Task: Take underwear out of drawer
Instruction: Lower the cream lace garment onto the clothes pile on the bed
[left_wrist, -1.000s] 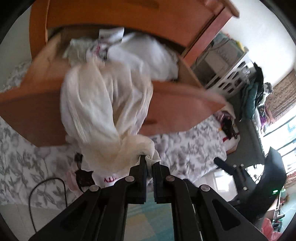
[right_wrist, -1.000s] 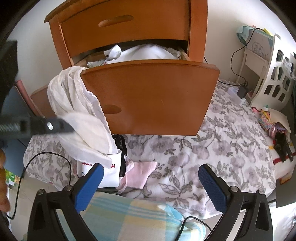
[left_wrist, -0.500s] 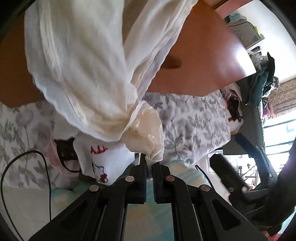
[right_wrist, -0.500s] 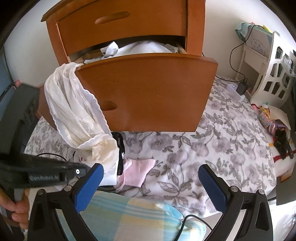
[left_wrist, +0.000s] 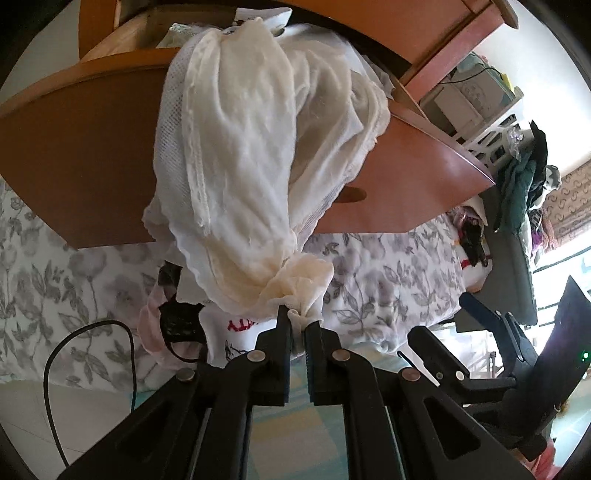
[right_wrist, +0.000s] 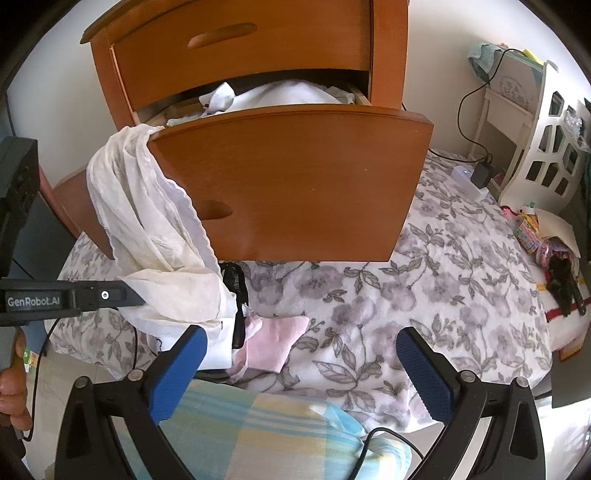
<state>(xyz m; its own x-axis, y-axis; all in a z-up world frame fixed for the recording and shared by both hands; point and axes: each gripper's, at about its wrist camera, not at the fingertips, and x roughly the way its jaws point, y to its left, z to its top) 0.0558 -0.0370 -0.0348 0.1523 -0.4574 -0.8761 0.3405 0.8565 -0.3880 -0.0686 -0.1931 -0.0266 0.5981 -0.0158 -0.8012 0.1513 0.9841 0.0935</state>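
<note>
at my left gripper (left_wrist: 298, 322) the jaws are pinched tight on a bunched corner of the cream underwear (left_wrist: 255, 177). it is light, limp mesh, so i judge a gathered fold is the best hold. my right gripper (right_wrist: 301, 363) gapes wide with nothing in it. farther off, the garment trails over the front of the drawer (right_wrist: 295, 177), which holds more white clothes (right_wrist: 280, 98).

Two grippers (right_wrist: 299, 373) (left_wrist: 298, 321), one open drawer (right_wrist: 295, 177), one cream underwear (left_wrist: 240, 155)
</note>
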